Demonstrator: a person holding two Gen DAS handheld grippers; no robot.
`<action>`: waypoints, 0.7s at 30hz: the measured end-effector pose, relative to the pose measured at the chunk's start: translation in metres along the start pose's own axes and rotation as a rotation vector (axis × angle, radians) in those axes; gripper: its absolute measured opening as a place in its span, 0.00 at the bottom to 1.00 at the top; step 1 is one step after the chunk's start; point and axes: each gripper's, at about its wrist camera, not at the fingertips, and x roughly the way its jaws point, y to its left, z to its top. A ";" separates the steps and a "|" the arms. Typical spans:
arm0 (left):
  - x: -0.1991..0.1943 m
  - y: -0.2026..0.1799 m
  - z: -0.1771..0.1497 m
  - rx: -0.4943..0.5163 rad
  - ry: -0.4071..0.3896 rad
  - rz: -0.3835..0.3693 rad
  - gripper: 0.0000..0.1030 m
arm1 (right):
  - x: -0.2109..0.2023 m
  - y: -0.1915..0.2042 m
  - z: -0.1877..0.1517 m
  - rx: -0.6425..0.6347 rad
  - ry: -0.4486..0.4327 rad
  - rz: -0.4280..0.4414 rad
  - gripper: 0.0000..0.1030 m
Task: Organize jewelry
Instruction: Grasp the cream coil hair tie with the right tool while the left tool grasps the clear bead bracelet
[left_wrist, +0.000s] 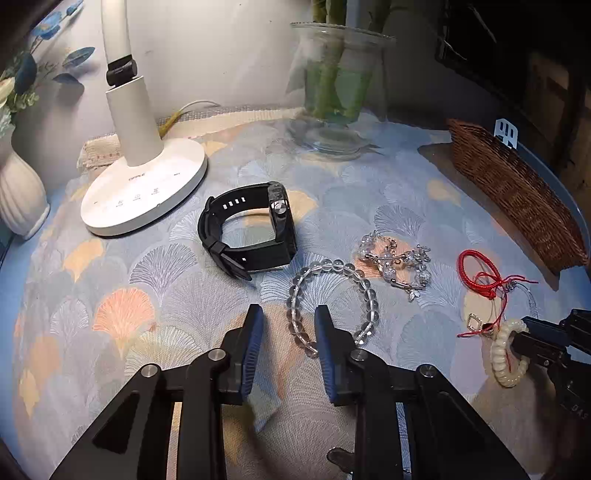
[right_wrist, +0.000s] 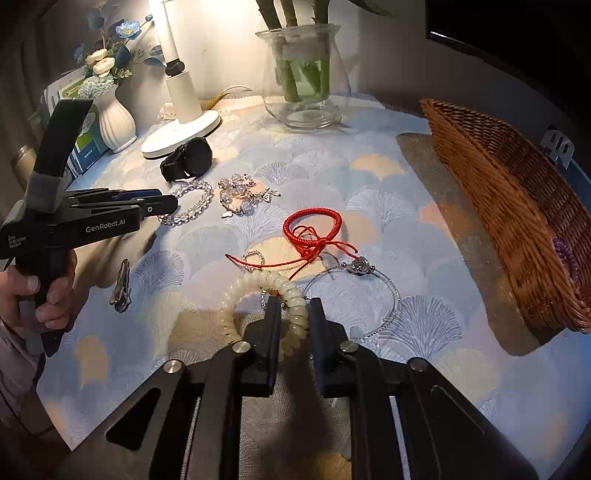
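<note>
My right gripper (right_wrist: 293, 310) pinches the cream bead bracelet (right_wrist: 258, 295) on the tablecloth

The wicker basket (right_wrist: 517, 229) lies at 2 o'clock from it; my left gripper (left_wrist: 289, 325) is spread over the clear bead bracelet (left_wrist: 332, 295), farther off

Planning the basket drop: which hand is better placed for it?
Right. Its tongs already straddle the white bead bracelet, near the wicker basket. The left tongs sit open and empty.

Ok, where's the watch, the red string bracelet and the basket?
watch (left_wrist: 280, 212), left wrist view, on its case.
red string bracelet (right_wrist: 314, 220), right wrist view, on its looped cord.
basket (right_wrist: 517, 229), right wrist view, on its woven wall.
</note>
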 end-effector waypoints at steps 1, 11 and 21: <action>0.000 -0.002 0.000 0.008 -0.002 0.008 0.20 | 0.001 -0.001 0.001 0.008 0.004 0.004 0.15; -0.004 -0.003 -0.001 0.014 -0.007 -0.023 0.07 | -0.009 -0.003 0.000 0.013 -0.048 0.062 0.13; -0.043 0.002 0.000 -0.026 -0.080 -0.157 0.07 | -0.030 -0.013 -0.001 0.065 -0.148 0.179 0.13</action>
